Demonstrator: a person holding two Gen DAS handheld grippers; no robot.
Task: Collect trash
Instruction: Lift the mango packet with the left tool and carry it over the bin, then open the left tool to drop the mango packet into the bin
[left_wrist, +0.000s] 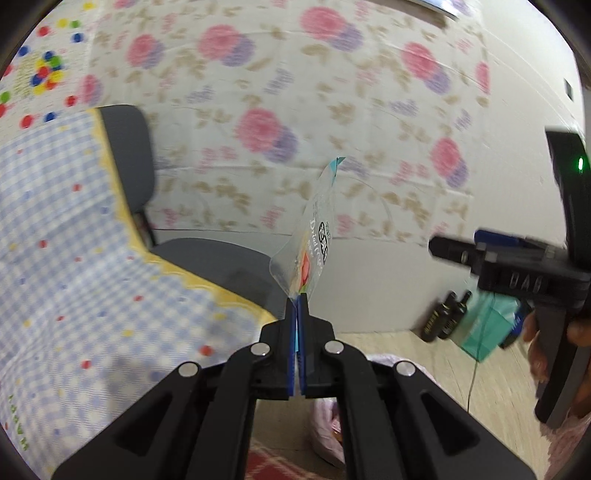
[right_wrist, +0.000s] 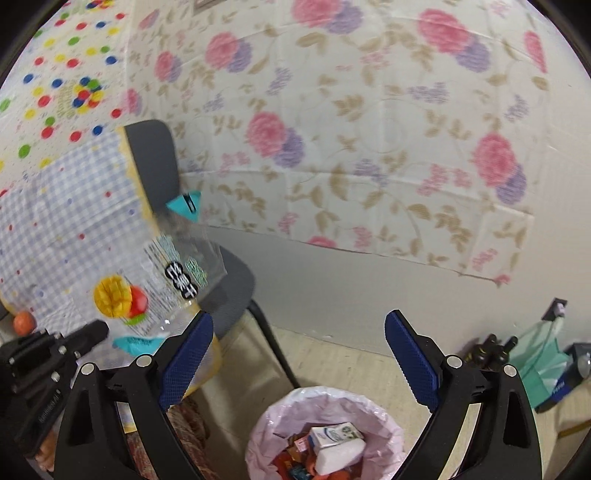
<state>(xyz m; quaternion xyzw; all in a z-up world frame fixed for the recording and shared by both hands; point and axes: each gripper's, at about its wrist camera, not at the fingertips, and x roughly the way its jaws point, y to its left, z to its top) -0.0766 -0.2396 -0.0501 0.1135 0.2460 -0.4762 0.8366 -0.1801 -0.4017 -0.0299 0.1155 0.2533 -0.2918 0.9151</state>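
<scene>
- Left wrist view: the left gripper (left_wrist: 297, 301) has its blue pads clenched on the bottom edge of a clear dried-mango pouch (left_wrist: 313, 236), which stands upright above the fingertips with its teal top corner tilted to the right.
- Behind the pouch sits a grey chair (left_wrist: 207, 254), tucked against the yellow-scalloped edge of a table with a blue checked cloth (left_wrist: 74, 258).
- At the right edge of that view the right gripper (left_wrist: 448, 253) shows side-on, with the person's hand wrapped round its handle; its jaw state cannot be told from here.
- Right wrist view: the right gripper (right_wrist: 299, 354) is released, its two blue pads well apart and holding nothing.
- Between and below its fingers stands a bin lined with a pink bag (right_wrist: 325, 435), on the wooden floor near the table's corner, already holding a white carton (right_wrist: 334, 439) and red and orange wrappers.
- The mango pouch (right_wrist: 155, 291) appears at the left of this view, over the table edge, with the left gripper (right_wrist: 94, 332) just beneath it.
- Dark bottles (right_wrist: 491, 350) and a green bag (right_wrist: 539, 354) stand against the wall at the right.
</scene>
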